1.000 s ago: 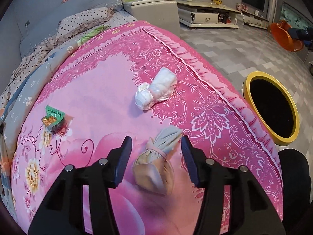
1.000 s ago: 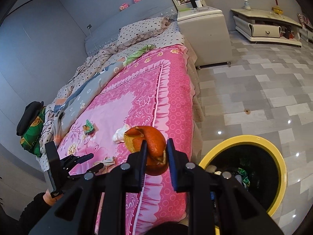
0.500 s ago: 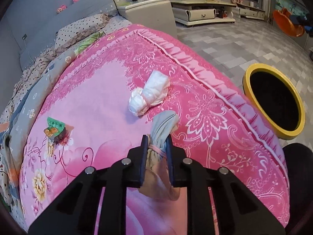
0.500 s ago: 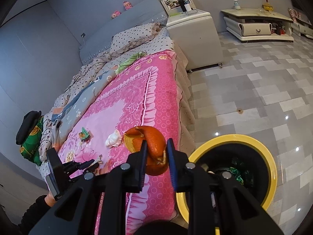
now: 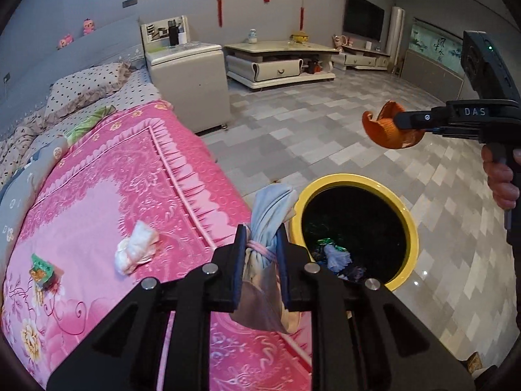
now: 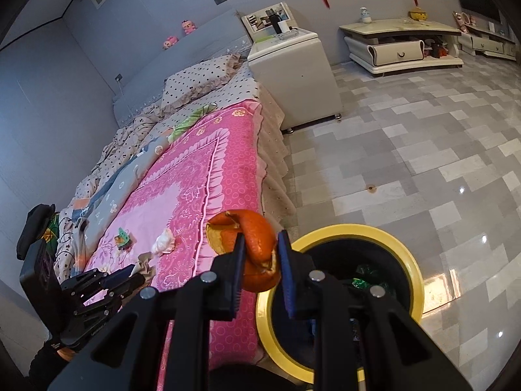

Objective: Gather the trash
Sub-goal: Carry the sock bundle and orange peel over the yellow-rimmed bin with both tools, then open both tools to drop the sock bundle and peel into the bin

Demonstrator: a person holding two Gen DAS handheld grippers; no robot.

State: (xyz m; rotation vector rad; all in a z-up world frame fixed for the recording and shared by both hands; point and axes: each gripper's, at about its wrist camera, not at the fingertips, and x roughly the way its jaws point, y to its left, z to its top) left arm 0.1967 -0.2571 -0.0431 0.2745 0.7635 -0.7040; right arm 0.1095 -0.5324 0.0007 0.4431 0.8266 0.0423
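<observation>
Left wrist view: the left gripper [image 5: 262, 257] is clamped on a tied grey bundle [image 5: 265, 262] at its pink-banded neck, the bundle's long axis running along the fingers, knot end pointing away. It hangs over the pink bedspread's [image 5: 130, 195] floor-side edge, and the yellow-rimmed bin [image 5: 408, 228] lies just beyond that edge, ahead and to the right. The right gripper [image 6: 260, 255] is closed on an orange peel [image 6: 252, 247]; in its own view the bin mouth sits directly below and just ahead of the peel, so this hand appears the nearer to dropping. A white wad [image 5: 136, 251] and a green wrapper [image 5: 42, 268] remain on the bedspread, toward its near edge.
</observation>
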